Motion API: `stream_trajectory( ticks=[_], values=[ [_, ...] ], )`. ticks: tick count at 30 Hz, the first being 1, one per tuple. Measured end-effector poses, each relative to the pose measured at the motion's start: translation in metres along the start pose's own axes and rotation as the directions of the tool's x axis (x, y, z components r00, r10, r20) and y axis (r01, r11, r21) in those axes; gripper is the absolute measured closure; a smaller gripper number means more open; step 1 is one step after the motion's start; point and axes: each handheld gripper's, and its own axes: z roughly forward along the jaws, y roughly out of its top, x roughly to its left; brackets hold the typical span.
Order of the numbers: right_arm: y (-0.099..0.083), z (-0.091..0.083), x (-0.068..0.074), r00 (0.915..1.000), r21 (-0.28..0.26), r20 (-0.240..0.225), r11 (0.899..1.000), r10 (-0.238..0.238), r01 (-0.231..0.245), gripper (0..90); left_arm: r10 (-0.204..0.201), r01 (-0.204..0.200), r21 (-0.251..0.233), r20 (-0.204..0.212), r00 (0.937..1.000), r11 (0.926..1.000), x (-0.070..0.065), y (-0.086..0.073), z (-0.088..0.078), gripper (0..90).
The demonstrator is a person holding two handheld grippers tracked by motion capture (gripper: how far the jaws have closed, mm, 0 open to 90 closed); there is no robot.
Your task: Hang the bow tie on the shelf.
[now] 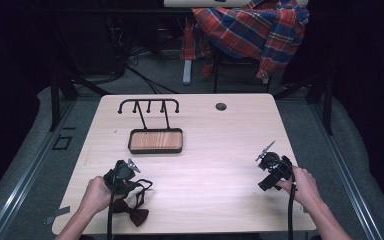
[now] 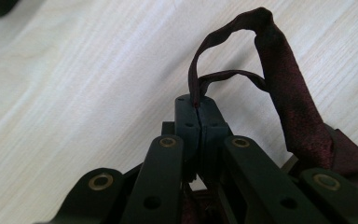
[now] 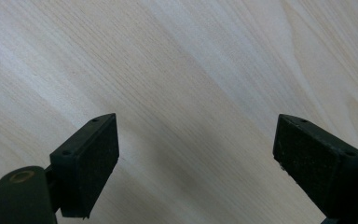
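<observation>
Dark red bow tie [image 1: 132,212] lies at table's [image 1: 215,195] near left edge, its thin strap [image 2: 223,74] pinched in left gripper's [image 2: 196,108] closed jaws. Right gripper [image 3: 196,154] spread wide, empty, over bare wood. Farther back: hook stand with wooden tray [image 1: 156,140].

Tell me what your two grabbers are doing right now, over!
Left gripper jaws shut on bow tie strap. Right gripper jaws open over bare table. Hook stand ahead, path clear.
</observation>
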Motion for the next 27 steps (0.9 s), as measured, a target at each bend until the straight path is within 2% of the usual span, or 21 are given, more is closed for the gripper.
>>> stream_trajectory(
  ticks=[1,2,5,8,9,12,13,16,18,19,20,21,23,25,26,27],
  values=[
    [0.000,0.000,0.000,1.0000,0.000,-0.001,1.000,-0.001,0.001,13.9,-0.001,0.001,-0.015,-0.005,1.0000,0.9999,0.000,-0.001,-0.003,89.3],
    [-0.002,0.002,0.002,0.9995,-0.037,-0.008,0.999,0.030,-0.030,13.9,0.000,0.000,-0.021,-0.008,1.0000,0.9998,0.000,-0.001,-0.005,89.3],
    [0.000,0.000,-0.001,1.0000,0.002,-0.003,1.000,-0.004,0.004,13.9,-0.012,0.011,-0.060,-0.019,0.9997,0.9982,-0.001,-0.002,-0.012,89.4],
    [-0.001,0.000,-0.001,0.9999,-0.012,-0.006,1.000,0.010,-0.010,13.9,-0.013,0.010,-0.084,-0.030,0.9995,0.9965,-0.002,-0.002,-0.017,89.4],
    [-0.002,0.002,0.000,0.9994,-0.026,-0.006,0.999,0.034,-0.034,13.9,-0.009,0.006,-0.090,-0.030,0.9995,0.9959,-0.003,-0.002,-0.019,89.4],
    [-0.002,0.001,0.000,0.9997,-0.013,-0.005,1.000,0.023,-0.023,13.9,-0.008,0.005,-0.111,-0.032,0.9994,0.9938,-0.003,-0.001,-0.024,89.4],
    [-0.004,0.001,0.000,0.9991,-0.035,-0.016,0.999,0.039,-0.039,13.4,-0.016,0.011,-0.120,-0.040,0.9991,0.9927,-0.003,-0.001,-0.026,89.4],
    [-0.004,-0.002,0.000,0.9994,-0.037,-0.010,0.999,0.034,-0.035,12.7,-0.022,0.016,-0.133,-0.046,0.9987,0.9910,-0.003,-0.001,-0.029,89.5],
    [-0.006,-0.002,0.001,0.9987,-0.060,-0.007,0.997,0.050,-0.050,12.6,-0.030,0.023,-0.152,-0.048,0.9984,0.9881,-0.002,-0.001,-0.033,89.5],
    [-0.005,-0.005,-0.002,0.9998,-0.024,-0.008,1.000,0.019,-0.019,12.4,-0.034,0.025,-0.171,-0.051,0.9981,0.9850,-0.002,-0.001,-0.038,89.5],
    [-0.005,-0.005,-0.002,0.9998,-0.024,-0.008,1.000,0.019,-0.019,12.4,-0.034,0.025,-0.171,-0.051,0.9981,0.9850,-0.002,-0.001,-0.038,89.5],
    [-0.005,-0.003,-0.001,0.9992,-0.047,-0.009,0.998,0.038,-0.039,12.4,-0.039,0.028,-0.190,-0.056,0.9977,0.9813,-0.002,0.000,-0.042,89.5],
    [-0.005,-0.001,-0.002,0.9990,-0.043,-0.012,0.998,0.042,-0.043,12.2,-0.039,0.027,-0.196,-0.059,0.9975,0.9802,-0.002,0.000,-0.043,89.5],
    [-0.005,0.000,-0.002,0.9985,-0.053,-0.013,0.997,0.054,-0.054,12.2,-0.045,0.030,-0.215,-0.068,0.9967,0.9762,-0.001,0.001,-0.047,89.5],
    [-0.005,-0.001,-0.004,0.9993,-0.027,-0.007,0.999,0.038,-0.038,12.1,-0.045,0.029,-0.219,-0.071,0.9964,0.9752,-0.001,0.001,-0.049,89.5],
    [-0.006,0.001,-0.005,0.9986,-0.037,-0.015,0.998,0.051,-0.052,12.1,-0.048,0.030,-0.227,-0.074,0.9962,0.9734,-0.001,0.001,-0.050,89.5]
  ],
)
